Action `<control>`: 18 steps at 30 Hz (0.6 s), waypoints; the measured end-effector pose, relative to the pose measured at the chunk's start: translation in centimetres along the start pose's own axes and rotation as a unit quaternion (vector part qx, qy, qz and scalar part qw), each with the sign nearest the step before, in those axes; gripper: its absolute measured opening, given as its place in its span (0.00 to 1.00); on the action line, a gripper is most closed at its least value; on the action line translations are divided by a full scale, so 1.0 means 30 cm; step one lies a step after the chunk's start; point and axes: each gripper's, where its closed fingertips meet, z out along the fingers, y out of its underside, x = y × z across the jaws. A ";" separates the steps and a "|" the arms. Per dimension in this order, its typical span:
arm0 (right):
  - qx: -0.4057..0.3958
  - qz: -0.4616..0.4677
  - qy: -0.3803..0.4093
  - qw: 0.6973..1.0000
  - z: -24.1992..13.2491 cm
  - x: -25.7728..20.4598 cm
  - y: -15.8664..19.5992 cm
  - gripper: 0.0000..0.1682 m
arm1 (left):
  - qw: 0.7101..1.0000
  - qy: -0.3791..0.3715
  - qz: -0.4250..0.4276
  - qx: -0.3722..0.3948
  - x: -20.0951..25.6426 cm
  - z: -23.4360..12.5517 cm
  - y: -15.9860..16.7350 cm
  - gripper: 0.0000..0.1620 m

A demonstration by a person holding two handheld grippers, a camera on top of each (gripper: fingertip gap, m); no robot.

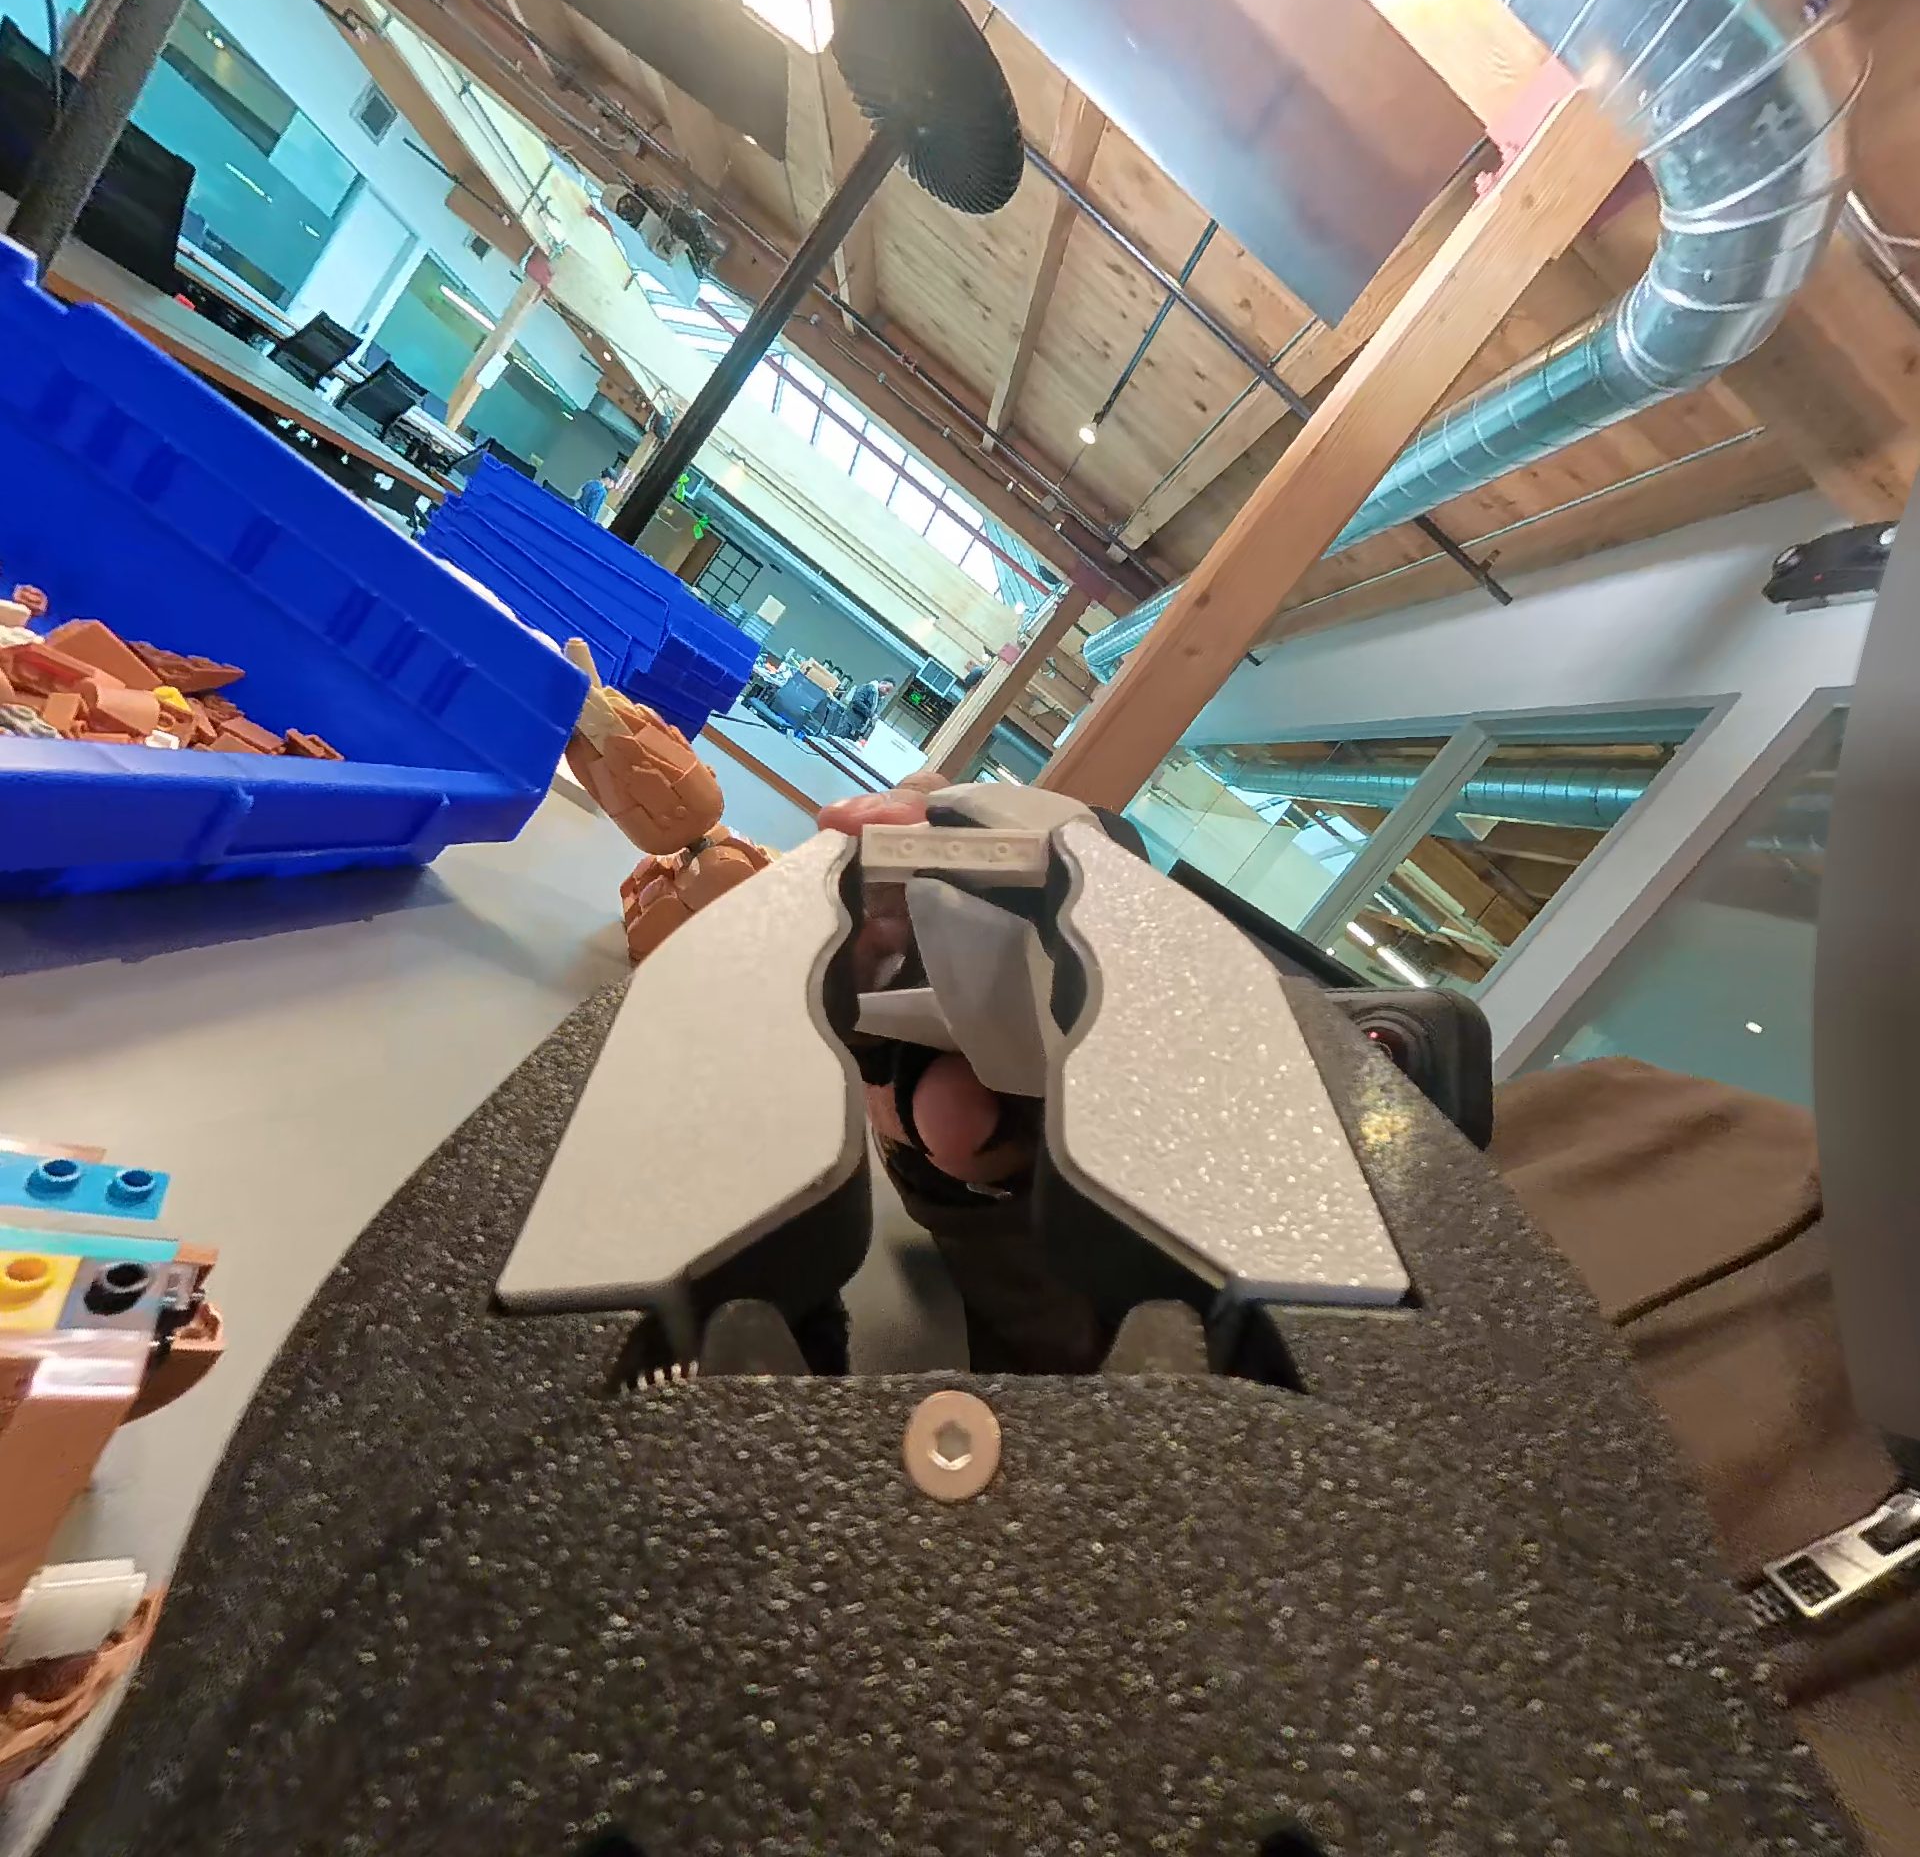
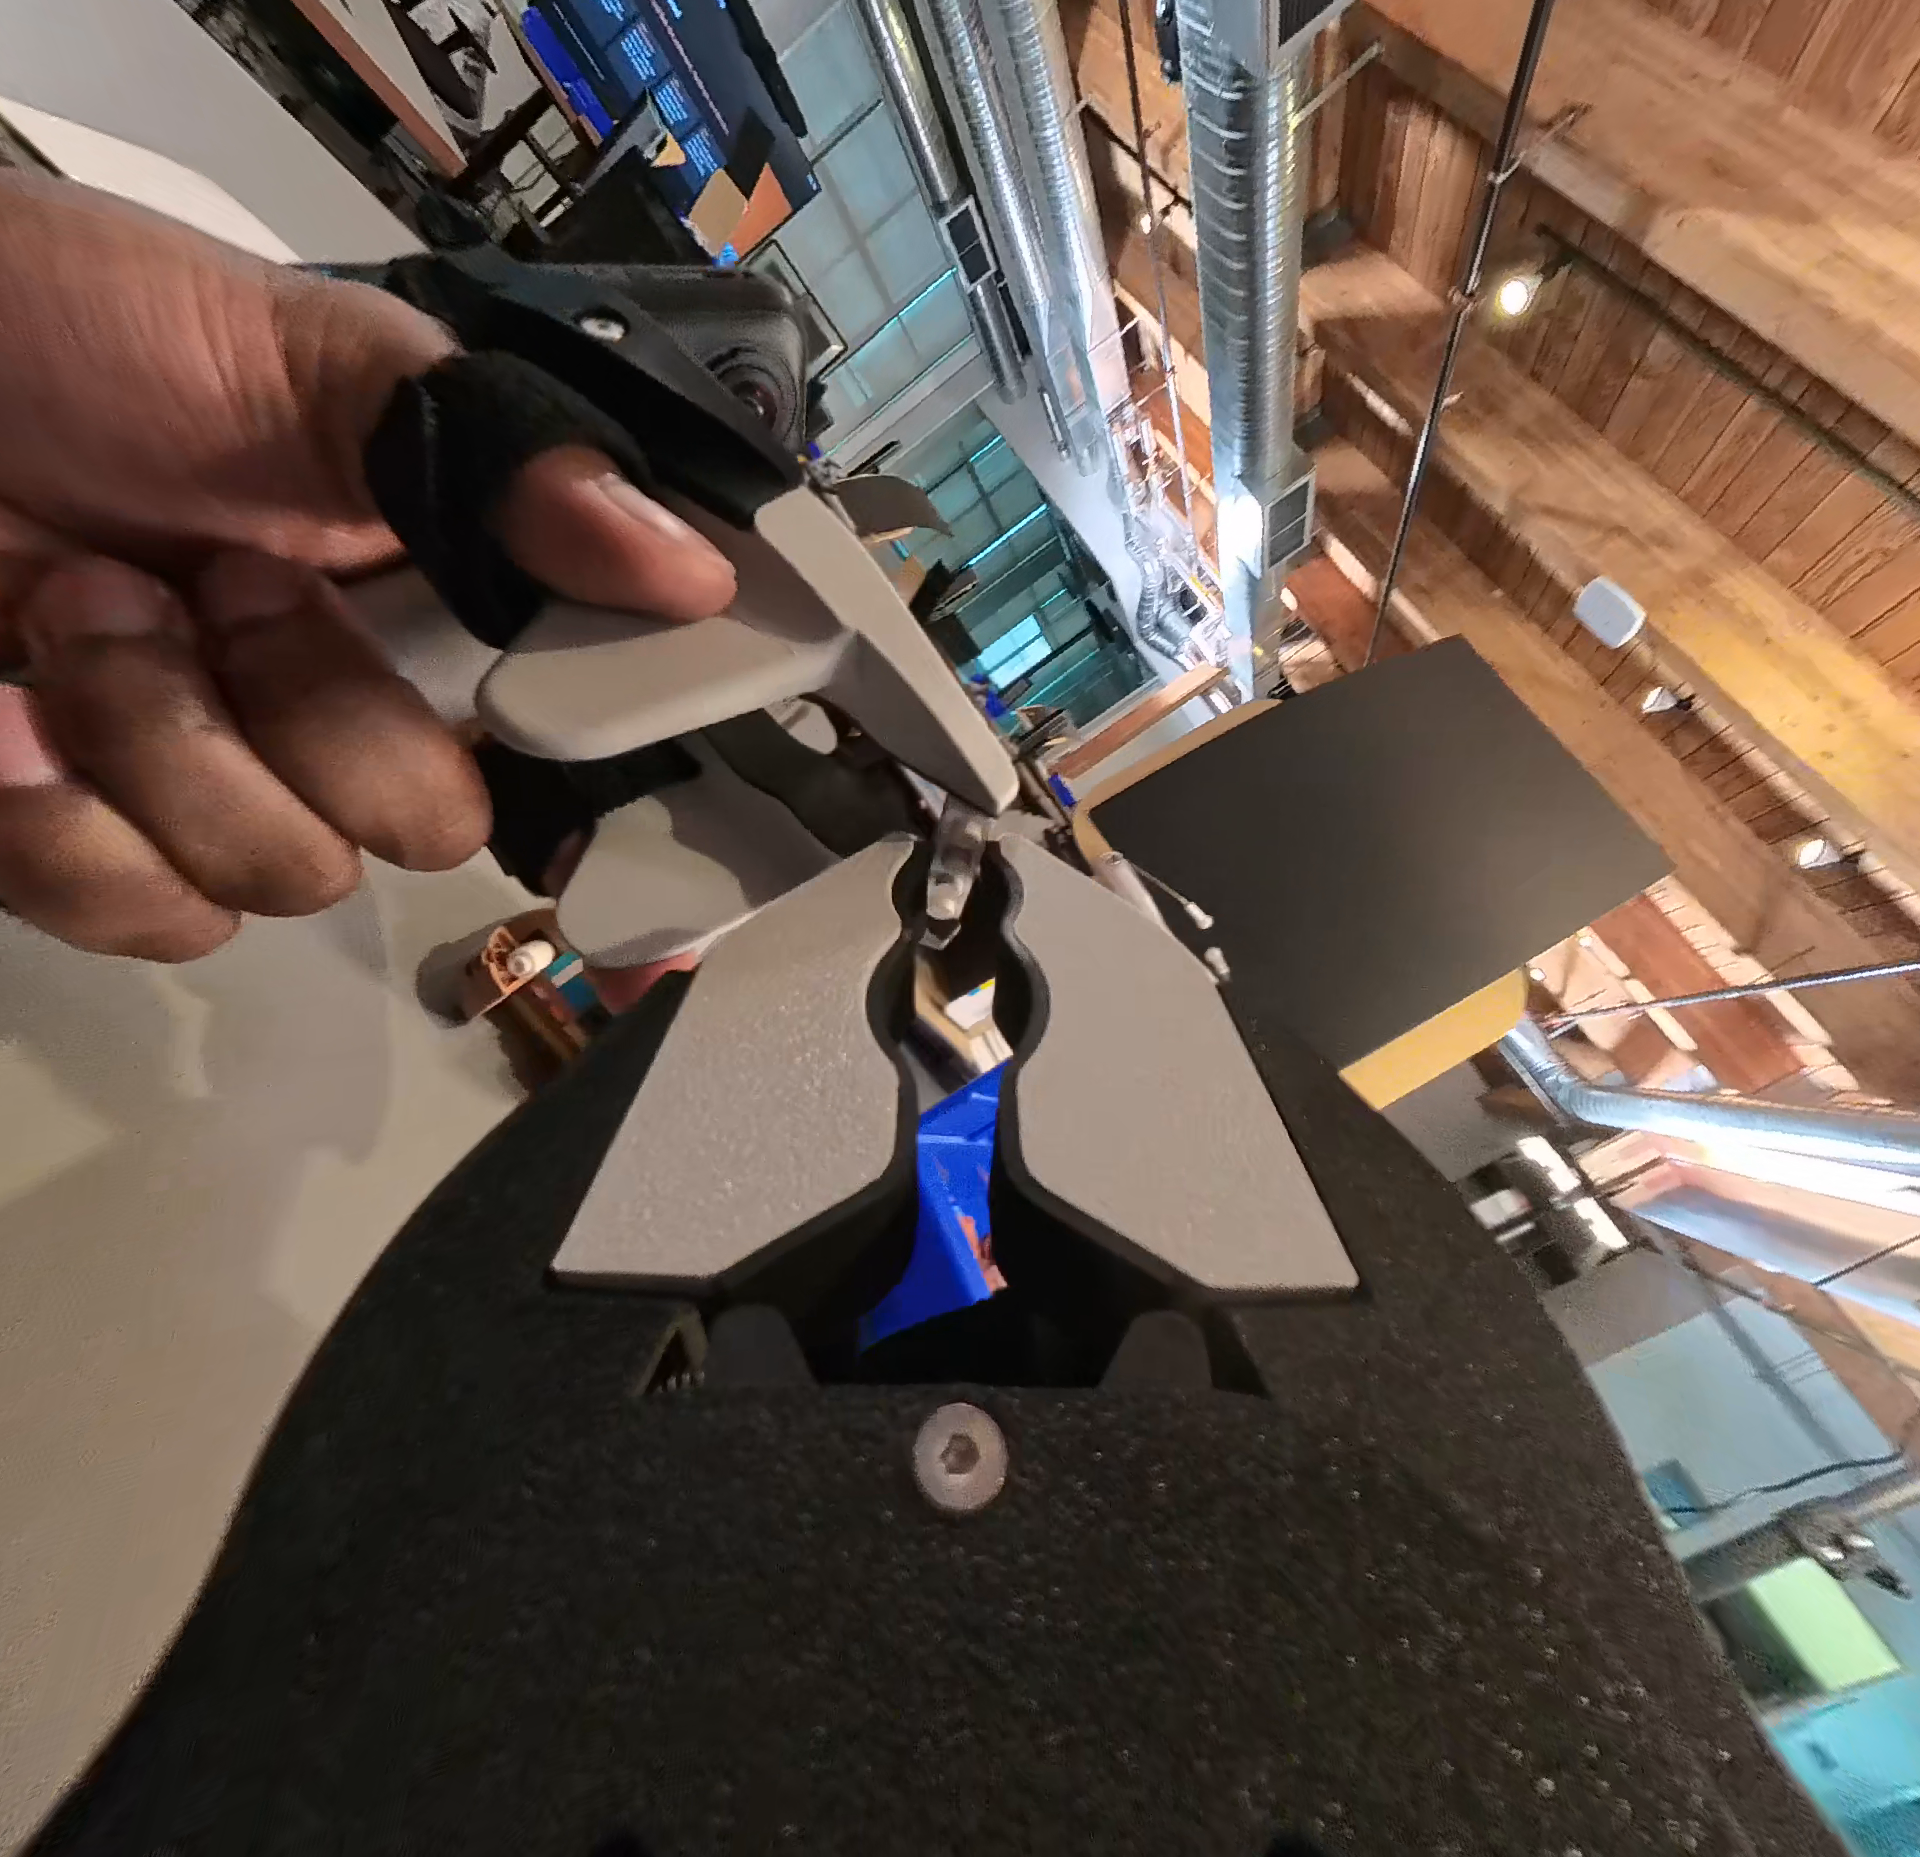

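White plate [image 1: 951, 851] aloft, right of blue bin [image 1: 312, 581], gripped at both ends by closed left hand-held gripper [image 1: 953, 846]. Grey surface [image 1: 312, 1028] under bin. Brown brick figure [image 1: 655, 789] on surface just right of bin. Right hand-held gripper [image 2: 956, 857] meets left tip to tip, jaws nearly shut, apparently pinching same plate.

Pinched crosswise at the tips of the left gripper [image 1: 951, 857]: a thin white studded plate [image 1: 951, 851], met at the same spot by the right gripper [image 2: 951, 851], tips closed on it [image 2: 943, 877], above the grey counter [image 1: 312, 1028].
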 end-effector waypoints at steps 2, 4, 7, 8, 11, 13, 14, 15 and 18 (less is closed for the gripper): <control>-0.007 0.020 -0.010 1.000 0.006 -0.003 0.014 0.05 | 1.000 -0.003 -0.016 0.003 -0.015 -0.001 -0.001 0.21; -0.013 0.032 -0.012 0.999 0.010 -0.004 0.026 0.04 | 1.000 -0.005 -0.029 0.005 -0.027 -0.001 -0.002 0.20; -0.019 0.037 -0.013 0.999 0.013 -0.010 0.039 0.04 | 0.999 -0.003 -0.045 0.006 -0.041 -0.004 0.003 0.20; -0.021 0.036 -0.014 0.999 0.013 -0.012 0.042 0.04 | 0.999 -0.001 -0.049 0.006 -0.043 -0.005 0.005 0.20; -0.021 0.041 -0.021 0.999 0.011 -0.016 0.045 0.04 | 0.999 0.001 -0.053 0.002 -0.047 -0.007 0.010 0.20; -0.018 0.050 -0.030 0.998 0.009 -0.019 0.046 0.04 | 0.999 -0.003 -0.046 -0.006 -0.047 -0.010 0.013 0.20; -0.019 0.055 -0.036 0.998 0.008 -0.020 0.049 0.04 | 0.999 -0.007 -0.039 -0.011 -0.049 -0.012 0.014 0.20; -0.020 0.062 -0.042 0.997 0.007 -0.020 0.054 0.04 | 0.999 -0.015 -0.032 -0.014 -0.053 -0.016 0.011 0.20; -0.028 0.099 -0.068 0.992 0.005 -0.015 0.081 0.04 | 0.999 -0.036 -0.002 -0.015 -0.061 -0.043 -0.024 0.20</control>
